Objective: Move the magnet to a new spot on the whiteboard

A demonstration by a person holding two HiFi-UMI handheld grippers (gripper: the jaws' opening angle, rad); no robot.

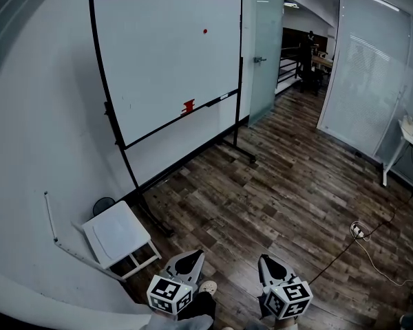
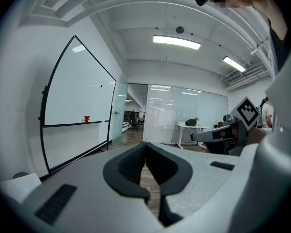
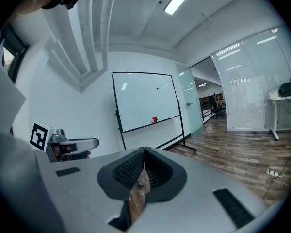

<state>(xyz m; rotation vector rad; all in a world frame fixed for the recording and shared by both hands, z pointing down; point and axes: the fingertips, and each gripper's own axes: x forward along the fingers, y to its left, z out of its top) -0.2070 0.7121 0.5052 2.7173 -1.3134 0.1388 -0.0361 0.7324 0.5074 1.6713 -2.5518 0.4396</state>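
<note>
1. Magnet [image 1: 205,30]: a small red dot stuck high on the whiteboard [image 1: 158,60], right of centre and well apart from both claws. It is a faint speck in the left gripper view [image 2: 101,86] and in the right gripper view [image 3: 157,88].
2. Red object [image 1: 188,106]: stands on the board's lower ledge, below the magnet; what it is cannot be told.
3. Left gripper [image 2: 145,144]: jaws pressed together, nothing between them. The head view shows it low at the bottom edge [image 1: 195,254], over the wood floor [image 1: 282,184].
4. Right gripper [image 3: 144,150]: jaws pressed together at the tips, likewise empty, just beside the left one in the head view [image 1: 263,258].
5. Head view only: a white side table [image 1: 113,234] by the wall.
6. Gripper views only: each shows the other gripper side-on, and the left gripper view adds a ceiling light [image 2: 177,42].
</note>
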